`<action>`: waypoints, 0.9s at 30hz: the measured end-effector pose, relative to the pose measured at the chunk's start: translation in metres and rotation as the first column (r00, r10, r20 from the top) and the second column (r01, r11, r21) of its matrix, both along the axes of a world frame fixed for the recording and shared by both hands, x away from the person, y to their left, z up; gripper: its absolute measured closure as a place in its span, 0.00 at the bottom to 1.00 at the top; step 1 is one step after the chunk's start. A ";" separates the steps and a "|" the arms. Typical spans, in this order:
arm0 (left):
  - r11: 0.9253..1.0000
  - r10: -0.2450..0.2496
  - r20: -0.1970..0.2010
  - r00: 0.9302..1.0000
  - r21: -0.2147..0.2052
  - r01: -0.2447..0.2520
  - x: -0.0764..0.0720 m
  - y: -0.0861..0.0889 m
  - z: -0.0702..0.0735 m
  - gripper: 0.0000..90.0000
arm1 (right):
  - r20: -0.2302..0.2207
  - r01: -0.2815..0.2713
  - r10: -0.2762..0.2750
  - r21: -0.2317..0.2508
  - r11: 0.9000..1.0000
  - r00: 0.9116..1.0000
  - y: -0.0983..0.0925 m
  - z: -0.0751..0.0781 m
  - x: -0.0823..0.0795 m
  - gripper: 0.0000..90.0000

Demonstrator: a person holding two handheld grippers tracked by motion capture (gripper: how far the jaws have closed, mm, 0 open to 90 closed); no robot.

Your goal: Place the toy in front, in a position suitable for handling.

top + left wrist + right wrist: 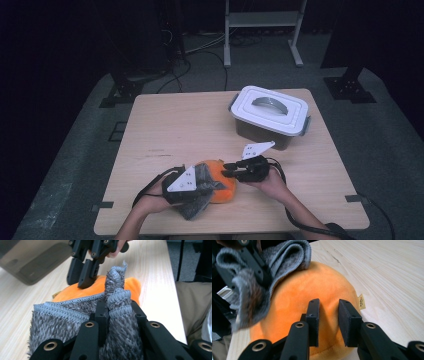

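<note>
Dark lab: equipment stands (345,82), cables (200,50).

Both grippers meet at the orange plush (222,181).

The small yellow tag (361,301) on the orange plush (312,297) carries marks too small to read.

Light wooden table (165,130); orange plush (312,295) lies on it right at the right jaws' tips; grey cloth (62,322) beside; lidded white box (270,116) well beyond the jaws.
</note>
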State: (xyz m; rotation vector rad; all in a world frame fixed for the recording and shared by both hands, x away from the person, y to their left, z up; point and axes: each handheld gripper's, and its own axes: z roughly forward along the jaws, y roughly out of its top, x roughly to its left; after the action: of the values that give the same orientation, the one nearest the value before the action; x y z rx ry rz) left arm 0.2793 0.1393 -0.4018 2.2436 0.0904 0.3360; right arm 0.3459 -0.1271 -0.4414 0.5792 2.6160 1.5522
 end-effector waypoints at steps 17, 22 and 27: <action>0.988 0.056 -0.115 0.992 -0.139 -0.072 0.015 0.016 -0.009 0.82 | 0.060 -0.019 0.023 -0.060 0.998 0.998 -0.008 0.014 -0.046 0.37; 0.992 0.050 -0.070 0.996 -0.109 -0.057 0.016 0.003 0.003 0.82 | 0.155 0.012 0.004 -0.101 0.995 0.988 0.006 0.010 -0.052 0.33; 0.995 0.025 -0.094 0.995 -0.090 -0.034 0.018 -0.006 -0.003 0.82 | 0.152 0.002 0.013 -0.100 0.995 0.988 0.013 0.013 -0.046 0.34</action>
State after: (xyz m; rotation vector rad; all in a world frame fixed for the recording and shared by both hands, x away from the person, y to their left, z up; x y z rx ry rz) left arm 0.2970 0.1338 -0.4052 2.1689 0.1846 0.2384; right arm 0.2999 -0.1146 -0.4288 0.4281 2.5648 1.3964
